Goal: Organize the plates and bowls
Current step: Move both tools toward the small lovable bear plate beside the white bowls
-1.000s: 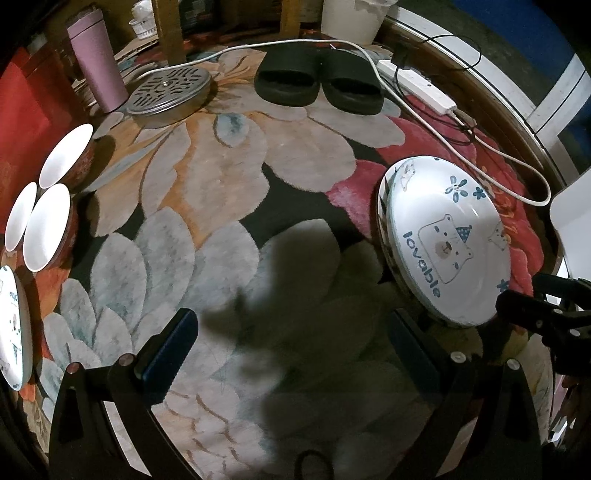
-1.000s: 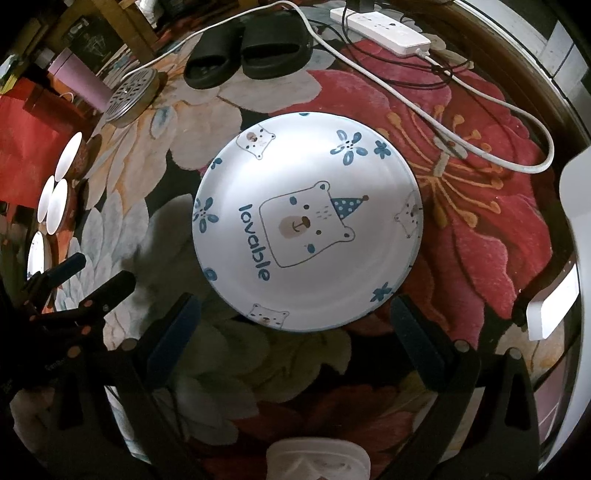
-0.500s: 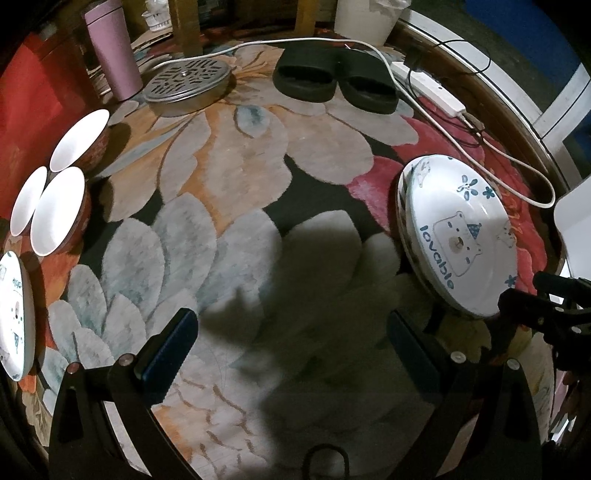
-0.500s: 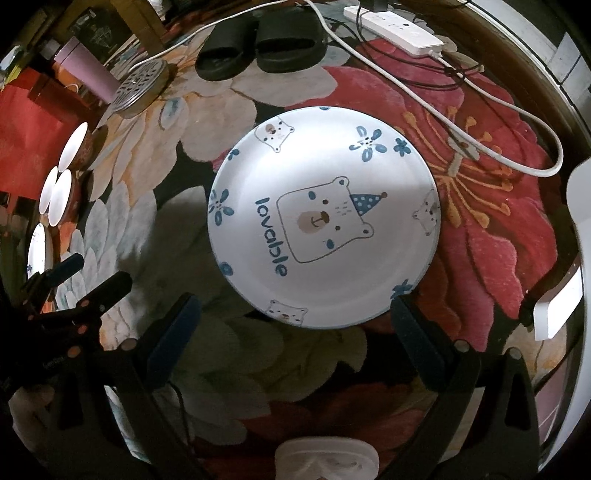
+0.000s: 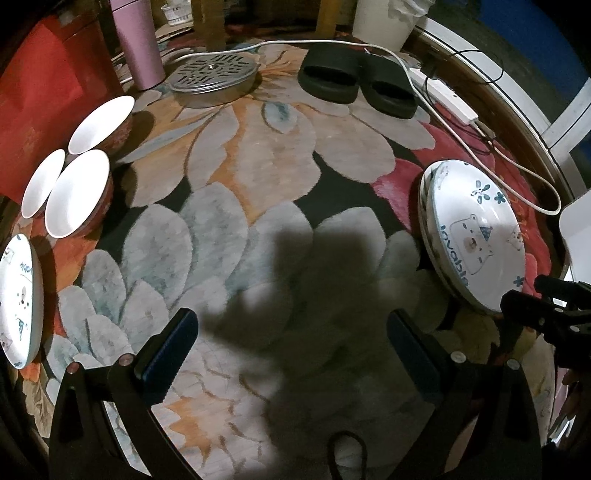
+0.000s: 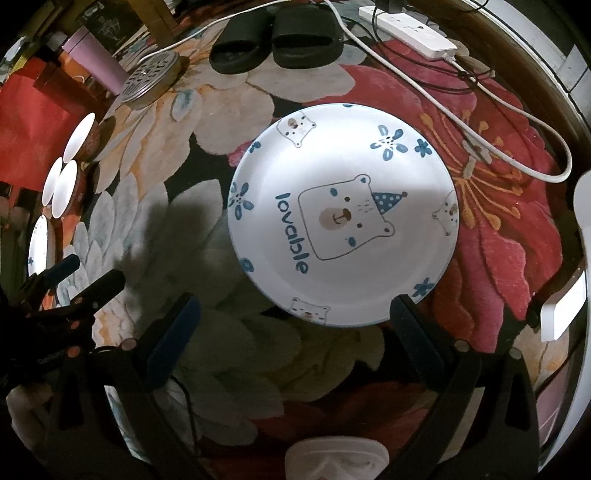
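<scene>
So right now I've got both hand-held grippers hanging over the flowery rug [image 5: 258, 155] with nothing in them. My left hand-held gripper [image 5: 291, 343] has its fingers spread wide apart over a pale petal patch, and my right hand-held gripper [image 6: 295, 325] is spread just as wide, its tips sitting at the near edge of the bear plate stack [image 6: 343, 229]. I'll use that stack as the landmark: it lies flat on the rug's red flower, "lovable" print facing up, and from the left wrist view I can see more than one plate rim under the top one. Far to the left of the stack are three white bowls [image 5: 79, 194] clustered together, touching or nearly so, with a single matching plate [image 5: 20, 299] just nearer than them. Beyond the stack are black slippers [image 6: 277, 40], a white power strip [image 6: 406, 27] with its cable, a perforated metal lid [image 5: 214, 75] and a pink tumbler [image 5: 138, 44].
</scene>
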Demonstrator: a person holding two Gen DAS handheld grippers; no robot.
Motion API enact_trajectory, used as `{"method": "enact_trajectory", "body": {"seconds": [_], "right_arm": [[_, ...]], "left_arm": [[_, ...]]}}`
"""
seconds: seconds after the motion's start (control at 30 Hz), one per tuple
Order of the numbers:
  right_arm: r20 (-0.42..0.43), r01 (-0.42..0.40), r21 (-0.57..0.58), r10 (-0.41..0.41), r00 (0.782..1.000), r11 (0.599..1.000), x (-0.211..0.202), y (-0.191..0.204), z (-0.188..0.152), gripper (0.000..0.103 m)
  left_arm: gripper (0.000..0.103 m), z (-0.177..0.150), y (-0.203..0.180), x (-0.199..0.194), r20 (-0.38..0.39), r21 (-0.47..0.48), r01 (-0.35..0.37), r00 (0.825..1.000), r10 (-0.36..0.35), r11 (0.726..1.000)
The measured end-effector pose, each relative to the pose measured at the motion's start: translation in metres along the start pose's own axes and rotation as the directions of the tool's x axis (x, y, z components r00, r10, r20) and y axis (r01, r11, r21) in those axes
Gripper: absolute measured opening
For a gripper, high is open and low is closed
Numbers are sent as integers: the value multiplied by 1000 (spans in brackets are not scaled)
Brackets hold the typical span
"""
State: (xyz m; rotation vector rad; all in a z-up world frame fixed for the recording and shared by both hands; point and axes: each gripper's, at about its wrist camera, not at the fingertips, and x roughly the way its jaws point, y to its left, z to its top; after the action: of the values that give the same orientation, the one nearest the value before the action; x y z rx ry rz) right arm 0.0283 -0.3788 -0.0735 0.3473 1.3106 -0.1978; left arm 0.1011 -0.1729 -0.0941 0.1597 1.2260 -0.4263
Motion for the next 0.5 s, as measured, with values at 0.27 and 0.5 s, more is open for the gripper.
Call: {"method": "enact_trajectory", "body": {"seconds": [0.27,0.5], "right_arm": [[-9,-11,-25,11,1000,1000,3,16,-2,103],[-6,-28,-58,27,1000,998,4,36,-1,103]], "left_arm": [[102,-10,21,-6,-4,-28,-10,1000,10,1000],[102,-17,54,-19,5,-95,-26,1000,27,995]]}}
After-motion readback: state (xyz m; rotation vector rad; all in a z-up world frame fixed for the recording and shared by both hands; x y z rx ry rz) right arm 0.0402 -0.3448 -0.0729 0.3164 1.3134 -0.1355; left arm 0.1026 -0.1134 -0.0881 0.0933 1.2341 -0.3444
